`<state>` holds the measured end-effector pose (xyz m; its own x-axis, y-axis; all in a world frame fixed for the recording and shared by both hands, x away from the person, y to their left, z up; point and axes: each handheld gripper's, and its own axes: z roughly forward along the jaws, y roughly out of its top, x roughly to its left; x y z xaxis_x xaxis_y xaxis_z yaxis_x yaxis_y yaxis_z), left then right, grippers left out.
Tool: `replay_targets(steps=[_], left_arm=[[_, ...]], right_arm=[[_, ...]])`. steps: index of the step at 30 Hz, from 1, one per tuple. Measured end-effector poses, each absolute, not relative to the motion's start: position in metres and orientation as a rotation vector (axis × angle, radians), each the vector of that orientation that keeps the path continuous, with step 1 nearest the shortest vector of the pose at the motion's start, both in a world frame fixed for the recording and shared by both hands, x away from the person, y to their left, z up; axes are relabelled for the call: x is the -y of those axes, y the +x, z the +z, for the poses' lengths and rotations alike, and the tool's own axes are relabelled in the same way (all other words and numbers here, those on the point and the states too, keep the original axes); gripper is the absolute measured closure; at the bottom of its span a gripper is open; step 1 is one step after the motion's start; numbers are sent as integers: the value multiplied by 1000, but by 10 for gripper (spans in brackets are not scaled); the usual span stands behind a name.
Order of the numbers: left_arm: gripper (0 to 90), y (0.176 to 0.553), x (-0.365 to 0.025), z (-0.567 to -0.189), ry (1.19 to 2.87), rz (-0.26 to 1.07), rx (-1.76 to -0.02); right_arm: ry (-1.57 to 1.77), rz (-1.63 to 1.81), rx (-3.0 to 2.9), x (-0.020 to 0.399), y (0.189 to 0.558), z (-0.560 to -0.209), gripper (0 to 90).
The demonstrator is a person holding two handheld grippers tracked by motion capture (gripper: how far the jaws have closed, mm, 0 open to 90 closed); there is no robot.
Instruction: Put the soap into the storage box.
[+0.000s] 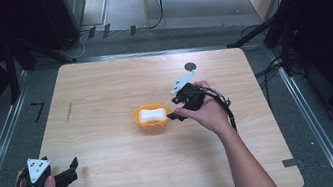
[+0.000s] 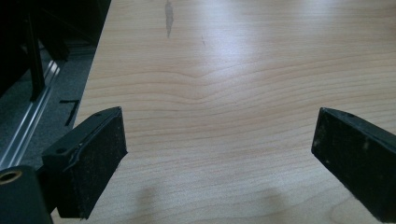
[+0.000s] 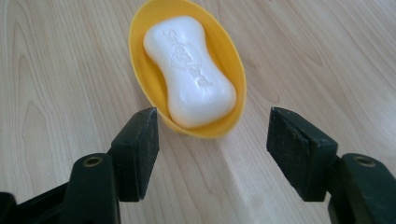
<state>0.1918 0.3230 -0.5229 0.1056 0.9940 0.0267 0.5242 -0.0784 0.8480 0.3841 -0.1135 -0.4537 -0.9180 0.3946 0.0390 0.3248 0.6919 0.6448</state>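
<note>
Right hand-held gripper (image 3: 212, 154) released, jaws wide, poised just short of soap (image 3: 189, 70) lying in dish (image 3: 140, 51) mid-desk (image 1: 102, 83). Left hand-held gripper (image 2: 219, 158) released, idle, well apart. Probably pre-grasp; nothing lifted yet.

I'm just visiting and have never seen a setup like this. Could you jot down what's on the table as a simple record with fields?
surface: wooden table
dish: yellow oval dish near the table's middle
contents: white soap bar lying in the dish, embossed lettering on top
right gripper: open, jaws spread just short of the dish's near end, touching nothing
left gripper: open, at the table's near left corner, bare wood between its jaws
hands: one holds each gripper, coming in from the near edge
</note>
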Motion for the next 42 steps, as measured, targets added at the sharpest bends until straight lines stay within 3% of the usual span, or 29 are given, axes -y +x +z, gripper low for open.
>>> replay_targets(steps=[7,18,29,42], left_arm=[[36,192,-323,-523,1697,866,-1501],[37,192,-323,-523,1696,864,-1503],[37,192,-322,-523,1696,868,-1508],[38,192,-322,-523,1695,874,-1506]], right_arm=[[681,1045,-2761,133,373,-464,337],[856,1118,-2622,160,350,-485,136],[967,1174,-2483,194,327,-498,97],[1065,1205,-2389,227,299,-513,110]])
